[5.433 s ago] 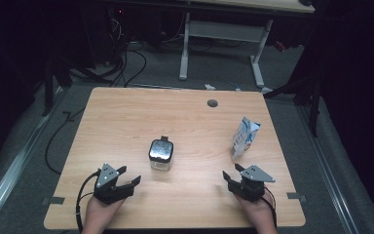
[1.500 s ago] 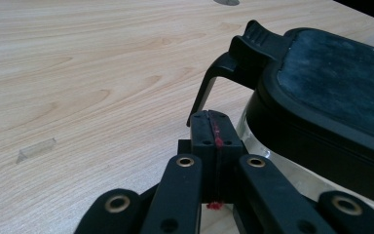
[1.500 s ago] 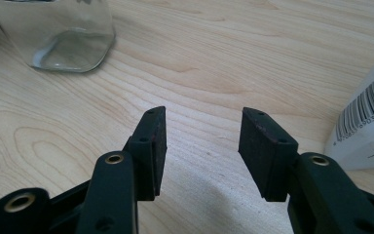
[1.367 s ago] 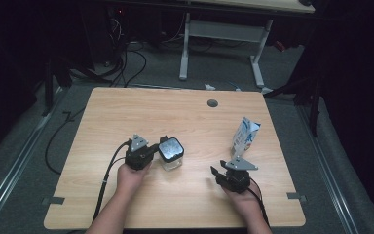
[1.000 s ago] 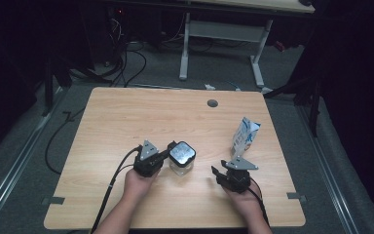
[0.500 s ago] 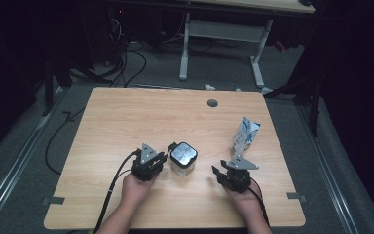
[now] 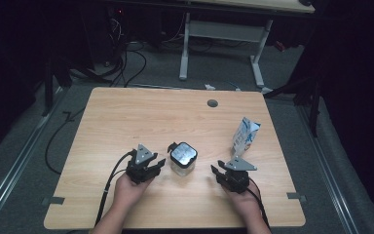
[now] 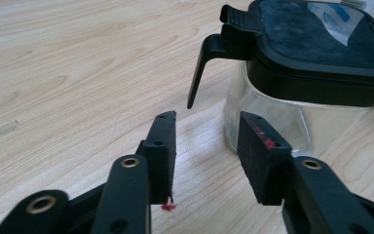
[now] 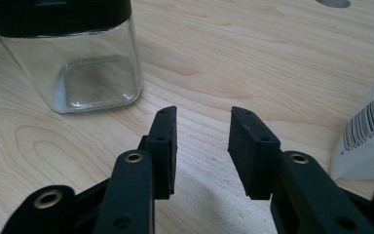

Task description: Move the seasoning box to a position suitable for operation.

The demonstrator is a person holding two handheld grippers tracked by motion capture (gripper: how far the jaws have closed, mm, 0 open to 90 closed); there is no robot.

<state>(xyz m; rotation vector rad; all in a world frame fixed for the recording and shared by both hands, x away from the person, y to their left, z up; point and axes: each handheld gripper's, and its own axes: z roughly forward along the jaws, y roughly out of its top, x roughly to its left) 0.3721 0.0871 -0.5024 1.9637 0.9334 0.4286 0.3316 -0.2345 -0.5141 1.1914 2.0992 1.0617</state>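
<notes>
A clear glass jar [image 7: 182, 158] with a black lid stands on the wooden table [image 7: 141, 117], near its front middle. My left gripper [image 7: 159, 164] sits just left of it. In the left gripper view the jaws [image 8: 207, 131] have just been opening and nothing is between them. The jar [image 8: 297, 114] and its black lid latch [image 8: 202, 68] stand just ahead to the right. My right gripper [image 7: 224, 171] rests right of the jar, below a white and blue pouch [image 7: 245, 136]. Its jaws [image 9: 202, 131] have just been closing, with only bare wood between them; the jar [image 9: 78, 68] is ahead on the left.
The pouch [image 9: 370, 129] with a barcode stands close to the right jaw's right side. A round cable hole [image 7: 212, 103] lies at the table's far edge. Cables [image 7: 109, 185] trail off the front left. A desk frame [image 7: 224, 34] stands on the floor beyond.
The left gripper has let go of the jar, opened and drawn back a little to the left. The jar stays where it was set. The right gripper's jaws have narrowed slightly.
</notes>
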